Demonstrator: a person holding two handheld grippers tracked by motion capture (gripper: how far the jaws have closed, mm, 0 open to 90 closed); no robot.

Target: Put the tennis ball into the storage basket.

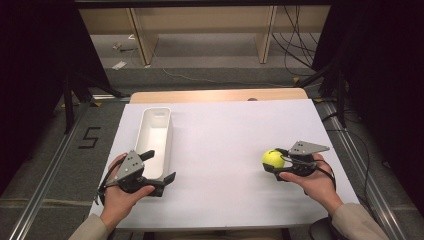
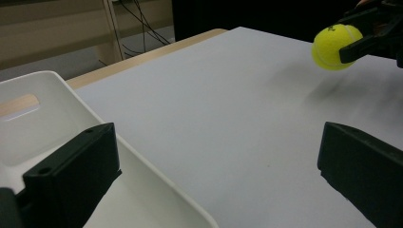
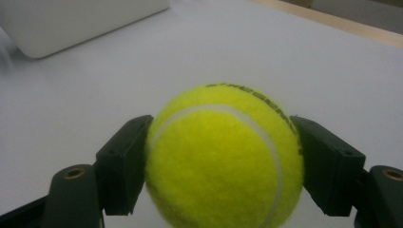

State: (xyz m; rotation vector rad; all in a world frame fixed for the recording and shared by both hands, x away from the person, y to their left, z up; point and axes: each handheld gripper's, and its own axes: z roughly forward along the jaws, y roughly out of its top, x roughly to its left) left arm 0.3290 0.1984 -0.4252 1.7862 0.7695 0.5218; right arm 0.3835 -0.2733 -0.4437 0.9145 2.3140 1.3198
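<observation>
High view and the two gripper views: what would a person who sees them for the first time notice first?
The bright yellow tennis ball stands out at once, clamped between the jaws of the right gripper at the right side of the white table. Next comes the long white bin at the left, empty as far as it shows. The left gripper sits with open jaws at the bin's near end.

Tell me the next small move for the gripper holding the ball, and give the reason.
Probably carry the tennis ball leftward across the table toward the white bin. The right gripper is already shut on the ball, pads pressing both sides, and the ball looks lifted off the white tabletop. The bin lies empty at the far left, beside the open left gripper.
</observation>
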